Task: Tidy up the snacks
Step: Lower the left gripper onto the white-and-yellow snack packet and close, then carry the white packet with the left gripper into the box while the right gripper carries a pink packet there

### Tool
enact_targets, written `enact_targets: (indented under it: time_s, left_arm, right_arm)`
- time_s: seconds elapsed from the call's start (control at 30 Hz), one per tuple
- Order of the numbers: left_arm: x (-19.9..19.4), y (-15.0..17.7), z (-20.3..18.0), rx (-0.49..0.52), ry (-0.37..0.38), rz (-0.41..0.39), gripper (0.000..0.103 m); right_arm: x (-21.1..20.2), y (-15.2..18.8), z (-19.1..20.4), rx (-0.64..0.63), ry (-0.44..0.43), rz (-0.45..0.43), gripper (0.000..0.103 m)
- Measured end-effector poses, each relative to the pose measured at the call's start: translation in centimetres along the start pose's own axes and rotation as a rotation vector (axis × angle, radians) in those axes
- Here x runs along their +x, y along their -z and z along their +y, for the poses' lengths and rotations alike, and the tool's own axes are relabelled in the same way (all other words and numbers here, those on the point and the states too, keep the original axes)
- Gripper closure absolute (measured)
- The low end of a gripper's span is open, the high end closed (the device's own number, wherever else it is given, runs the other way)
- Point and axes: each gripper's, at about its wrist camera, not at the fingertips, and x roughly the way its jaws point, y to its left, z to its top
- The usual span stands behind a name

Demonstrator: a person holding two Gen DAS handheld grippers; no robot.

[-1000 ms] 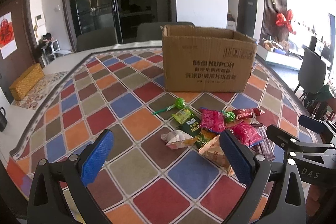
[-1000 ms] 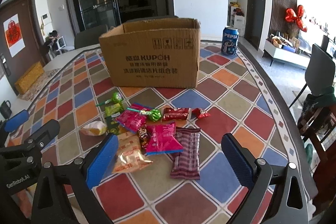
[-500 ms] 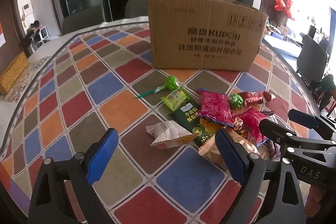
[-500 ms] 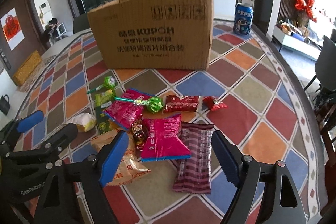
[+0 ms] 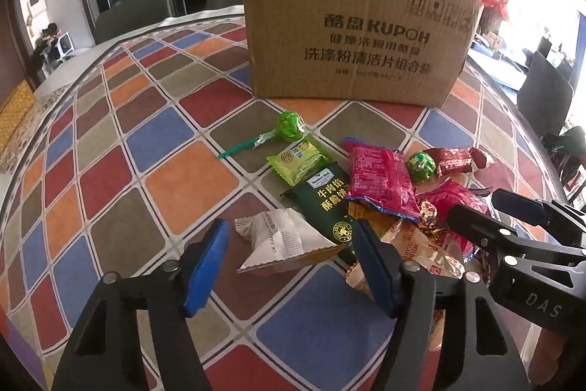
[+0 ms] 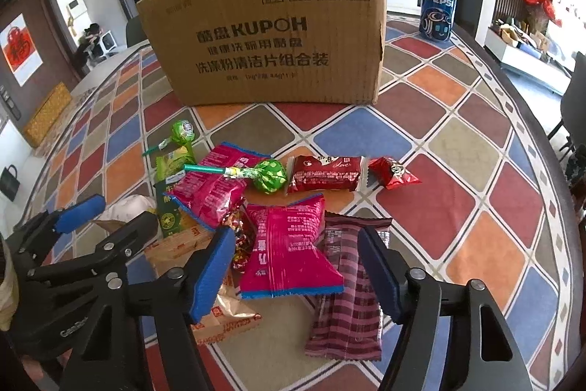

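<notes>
Left gripper (image 5: 291, 266): jaws apart, empty; its blue pads flank a white wrapped pastry (image 5: 284, 240), which lies between the fingertips, untouched as far as the view shows. Judged lined up for a first pick.
Right gripper (image 6: 296, 266): jaws apart, empty; straddles the near end of a magenta snack bag (image 6: 289, 251) and part of a maroon striped wafer pack (image 6: 348, 295) at its 3 o'clock side.
Snack pile, near ring: dark green biscuit pack (image 5: 327, 204) at 1 o'clock of the pastry, partly under a second magenta bag (image 5: 379, 178); a gold crinkled packet (image 6: 216, 310) tucked under the heap at the right gripper's 9 o'clock.
Snack pile, far ring: green lollipop (image 5: 289, 127) at 12 o'clock of the left gripper, light green sachet (image 5: 300, 162) just beside it; second green lollipop (image 6: 269, 174) lying across the magenta bag; red chocolate bar (image 6: 324, 173) and small red candy (image 6: 393, 173) at 1 o'clock of the right gripper.
Destination: cardboard box (image 6: 278, 35), upright, at 12 o'clock behind the pile; judged the container for sorting, interior not visible.
Bystander: Pepsi can (image 6: 437, 11), at the box's 3 o'clock, well apart from the snacks.
Surface: checked tablecloth (image 6: 476, 171).
Progress: judged not yet begun; all snacks loose on the cloth.
</notes>
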Motion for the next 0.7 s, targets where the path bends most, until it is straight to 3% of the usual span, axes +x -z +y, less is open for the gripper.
enact_targets:
  time_s: [0.1, 0.17, 0.23, 0.7]
  left_arm:
    - [0.3, 0.0, 0.2, -0.005, 0.005, 0.012, 0.052]
    - [0.4, 0.0, 0.2, -0.005, 0.01, 0.015, 0.053]
    - [0.2, 0.1, 0.1, -0.001, 0.012, 0.01, 0.053]
    - [-2.8, 0.2, 0.1, -0.003, 0.03, -0.057, 0.054]
  right_arm:
    - [0.3, 0.0, 0.1, -0.005, -0.002, 0.005, 0.042]
    - [0.5, 0.0, 0.1, -0.004, -0.003, 0.012, 0.047]
    - [0.7, 0.0, -0.1, 0.009, -0.022, 0.024, 0.058]
    - [-1.1, 0.1, 0.4, -0.017, -0.037, -0.007, 0.066]
